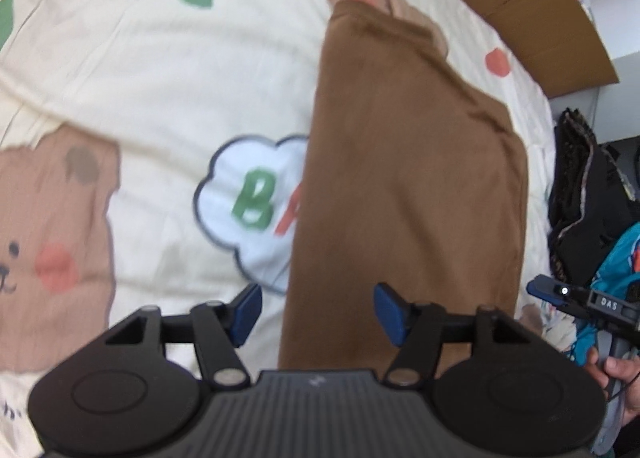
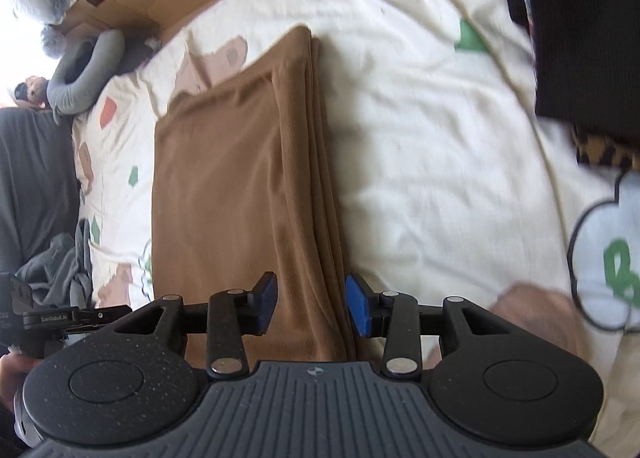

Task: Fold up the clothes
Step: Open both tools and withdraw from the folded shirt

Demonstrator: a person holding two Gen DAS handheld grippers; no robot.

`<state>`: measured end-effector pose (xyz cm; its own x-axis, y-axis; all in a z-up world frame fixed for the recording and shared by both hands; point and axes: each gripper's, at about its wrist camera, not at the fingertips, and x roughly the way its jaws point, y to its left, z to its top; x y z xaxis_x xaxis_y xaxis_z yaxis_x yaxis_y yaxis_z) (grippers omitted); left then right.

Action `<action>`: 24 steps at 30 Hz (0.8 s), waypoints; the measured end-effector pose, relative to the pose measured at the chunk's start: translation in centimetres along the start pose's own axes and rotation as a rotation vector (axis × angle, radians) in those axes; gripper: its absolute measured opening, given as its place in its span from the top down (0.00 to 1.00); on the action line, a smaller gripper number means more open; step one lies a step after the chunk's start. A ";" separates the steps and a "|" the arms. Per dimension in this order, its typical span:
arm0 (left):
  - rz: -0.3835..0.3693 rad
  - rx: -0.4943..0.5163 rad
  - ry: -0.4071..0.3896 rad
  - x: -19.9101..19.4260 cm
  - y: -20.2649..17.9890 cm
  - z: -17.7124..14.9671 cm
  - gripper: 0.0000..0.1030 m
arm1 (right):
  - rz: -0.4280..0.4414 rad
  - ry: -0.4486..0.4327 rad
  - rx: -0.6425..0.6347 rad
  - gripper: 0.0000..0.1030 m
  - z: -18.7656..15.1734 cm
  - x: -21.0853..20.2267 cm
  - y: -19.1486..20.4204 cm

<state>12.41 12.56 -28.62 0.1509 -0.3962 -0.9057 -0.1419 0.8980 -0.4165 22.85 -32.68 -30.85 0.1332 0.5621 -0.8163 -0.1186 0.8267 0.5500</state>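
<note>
**Both tools released over folded brown cloth**

Brown cloth [image 2: 240, 177] lies folded on the bed [image 2: 420, 117], long axis running away from both tools. Left tool [image 1: 318, 312] open, straddling its left edge; right tool [image 2: 312, 304] open over its stacked right edge. Neither grips. Sheet print reads "B"; left tool marked "GenRobot.AI".

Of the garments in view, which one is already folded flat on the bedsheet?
The brown garment: a neat flat rectangle with stacked edges. The grey clothes and the dark pile lie crumpled at the bed's sides.
</note>
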 end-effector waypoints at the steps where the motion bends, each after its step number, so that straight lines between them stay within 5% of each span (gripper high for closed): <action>1: -0.003 0.008 -0.011 0.1 -0.1 0.5 0.37 | 0.005 -0.009 -0.004 0.56 0.4 0.1 0.1; 24: -0.077 0.093 -0.151 4.5 -0.7 11.5 0.37 | 0.076 -0.062 -0.061 0.56 10.0 5.9 -0.1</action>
<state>24.47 12.36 -31.52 0.3043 -0.4370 -0.8464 -0.0347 0.8829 -0.4683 33.50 -29.21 -33.97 0.1824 0.6247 -0.7592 -0.1899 0.7800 0.5962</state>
